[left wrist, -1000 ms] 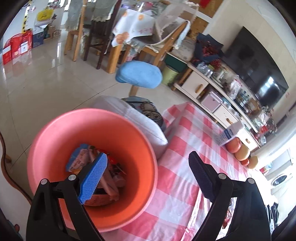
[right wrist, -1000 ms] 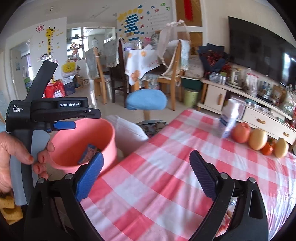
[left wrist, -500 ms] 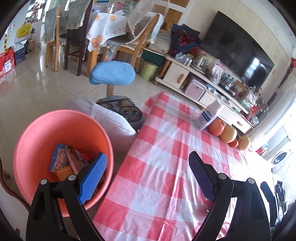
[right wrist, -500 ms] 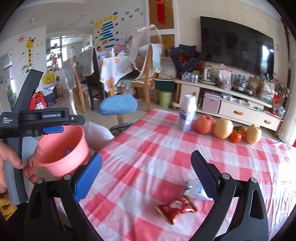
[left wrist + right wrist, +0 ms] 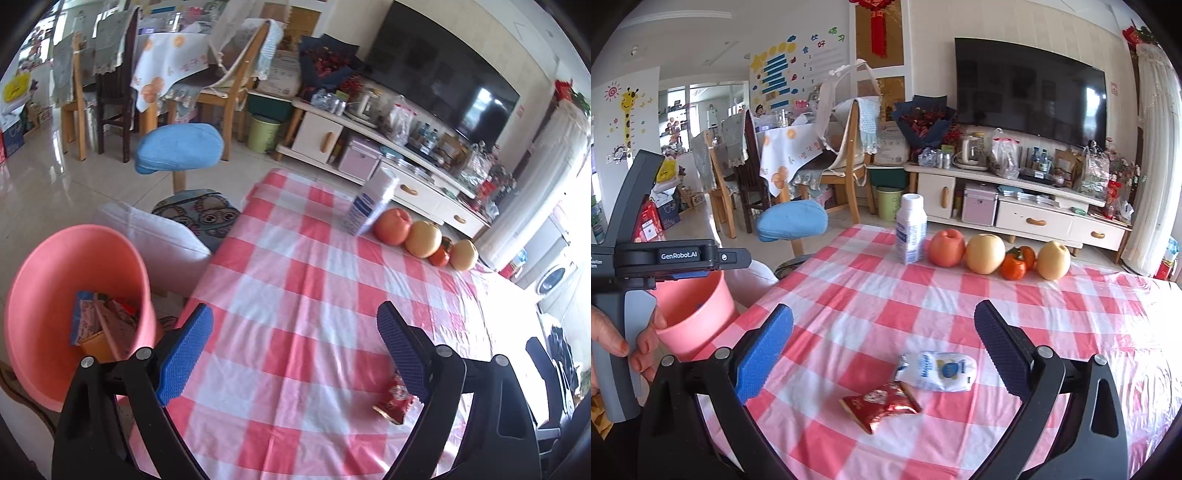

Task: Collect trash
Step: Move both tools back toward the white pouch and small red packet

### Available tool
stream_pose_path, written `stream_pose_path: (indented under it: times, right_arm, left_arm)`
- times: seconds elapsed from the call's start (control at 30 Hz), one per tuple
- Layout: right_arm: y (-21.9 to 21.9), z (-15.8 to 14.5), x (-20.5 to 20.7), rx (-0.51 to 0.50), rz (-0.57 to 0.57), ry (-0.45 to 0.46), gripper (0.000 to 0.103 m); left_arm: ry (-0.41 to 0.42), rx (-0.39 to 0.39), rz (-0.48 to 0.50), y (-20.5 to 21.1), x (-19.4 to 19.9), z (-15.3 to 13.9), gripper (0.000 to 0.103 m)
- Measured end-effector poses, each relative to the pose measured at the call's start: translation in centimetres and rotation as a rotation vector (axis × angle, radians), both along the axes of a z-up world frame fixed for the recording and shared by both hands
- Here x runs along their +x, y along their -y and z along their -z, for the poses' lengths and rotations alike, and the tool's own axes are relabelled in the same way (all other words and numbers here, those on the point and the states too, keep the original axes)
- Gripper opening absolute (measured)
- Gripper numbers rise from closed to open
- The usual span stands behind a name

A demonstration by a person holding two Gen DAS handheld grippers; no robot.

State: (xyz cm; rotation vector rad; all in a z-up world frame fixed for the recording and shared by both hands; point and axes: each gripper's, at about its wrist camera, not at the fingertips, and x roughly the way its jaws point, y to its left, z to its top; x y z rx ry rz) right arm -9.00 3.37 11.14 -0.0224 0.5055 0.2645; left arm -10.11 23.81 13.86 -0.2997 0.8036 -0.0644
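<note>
Jaws wide on both grippers — two wrappers, red wrapper (image 5: 881, 404) and white wrapper (image 5: 936, 370), on checked tablecloth (image 5: 886, 317).

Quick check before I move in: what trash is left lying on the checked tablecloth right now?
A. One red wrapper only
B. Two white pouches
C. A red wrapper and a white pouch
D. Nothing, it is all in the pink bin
C: the right wrist view shows a red wrapper and a white pouch lying side by side on the checked tablecloth, ahead of the open right gripper.
</note>
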Motion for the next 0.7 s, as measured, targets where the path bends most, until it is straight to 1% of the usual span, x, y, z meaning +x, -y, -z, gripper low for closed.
stream_pose_path:
  times: [0.2,0.47,0.7]
  right_arm:
    - [2.1,0.1,-0.2,-0.004,0.032,0.005,0.099]
    - [4.8,0.8,0.1,0.000,0.078,-0.007,0.099]
    - [6.9,1.6,0.7,-0.002,0.117,-0.020,0.099]
  left_arm:
    - [-0.002,0.014,0.053,2.6,0.2,-0.1,0.089]
    - [-0.012,0.036,0.107,5.2,0.7,0.2,0.089]
    - [-0.025,0.081,0.173,7.9,1.0,0.4,0.089]
